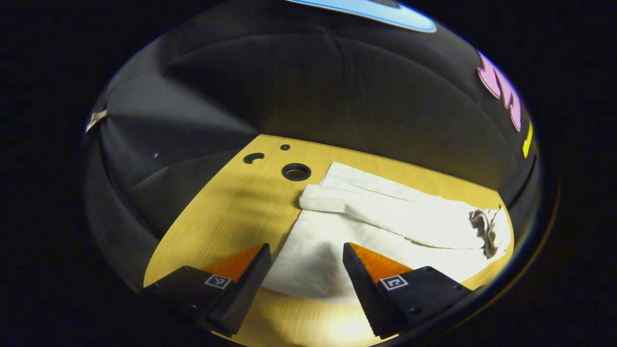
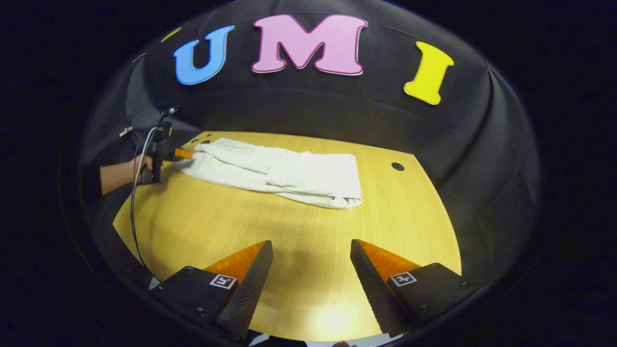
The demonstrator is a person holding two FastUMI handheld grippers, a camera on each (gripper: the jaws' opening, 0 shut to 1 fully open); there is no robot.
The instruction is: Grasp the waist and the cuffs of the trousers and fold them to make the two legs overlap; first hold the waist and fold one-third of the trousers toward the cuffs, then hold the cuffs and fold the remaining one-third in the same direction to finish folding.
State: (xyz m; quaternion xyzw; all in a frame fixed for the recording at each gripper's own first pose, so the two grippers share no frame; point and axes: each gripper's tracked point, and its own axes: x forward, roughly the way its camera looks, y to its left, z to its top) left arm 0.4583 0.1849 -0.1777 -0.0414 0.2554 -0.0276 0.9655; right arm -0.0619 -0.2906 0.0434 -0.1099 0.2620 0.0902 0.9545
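Note:
White trousers lie lengthwise on the wooden table, one leg folded over the other. Their crumpled drawstring waist is at the far right in the left gripper view. My left gripper is open, its fingers straddling the near edge of the cloth at the cuff end. In the right gripper view the trousers stretch across the far half of the table, and the left gripper, held by a hand, sits at their left end. My right gripper is open over bare wood, well short of the trousers.
A large round hole and two smaller openings pierce the table just beyond the cuff end. Another small hole lies right of the waist. A cable hangs from the left gripper. Black cloth walls close in on the table edges.

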